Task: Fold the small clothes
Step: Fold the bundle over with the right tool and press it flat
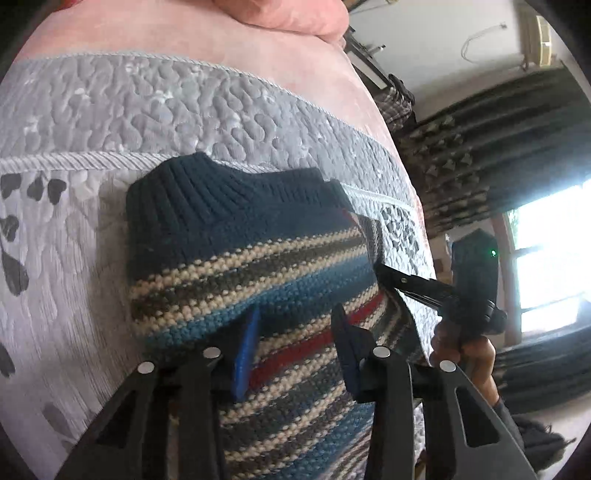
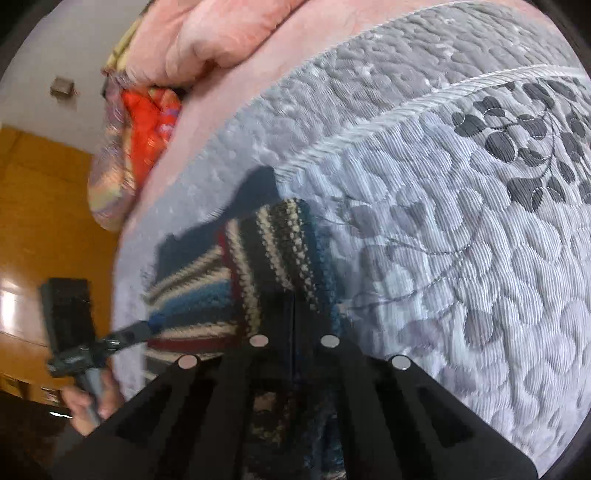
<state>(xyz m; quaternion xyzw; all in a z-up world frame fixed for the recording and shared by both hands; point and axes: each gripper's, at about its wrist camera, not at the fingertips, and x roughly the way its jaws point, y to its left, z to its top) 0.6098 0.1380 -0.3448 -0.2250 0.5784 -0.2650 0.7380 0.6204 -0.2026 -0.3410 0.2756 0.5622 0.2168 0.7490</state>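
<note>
A bed [image 1: 229, 48] with a pink sheet is carrying everything. A grey quilted bedspread [image 1: 55, 236], with dark leaf patterns, is covering most of it. A striped knitted sweater [image 1: 236, 258] is lying on the bedspread in the middle of the frame. A pink pillow [image 1: 288, 14] is resting at the upper edge, and colourful orange bedding [image 2: 144, 122] is lying at the upper left of the right wrist view.

The left wrist view looks forward along the left tool [image 1: 295, 334], very close above the striped sweater [image 1: 236, 251] on the bed [image 1: 74, 229], and it faces toward a window at its right edge. The right wrist view looks along the right tool [image 2: 293, 317], also close to the bed [image 2: 461, 240], facing a wooden wall at its left. Both views share the sweater [image 2: 258, 258], and each one shows the other tool at its side.
</note>
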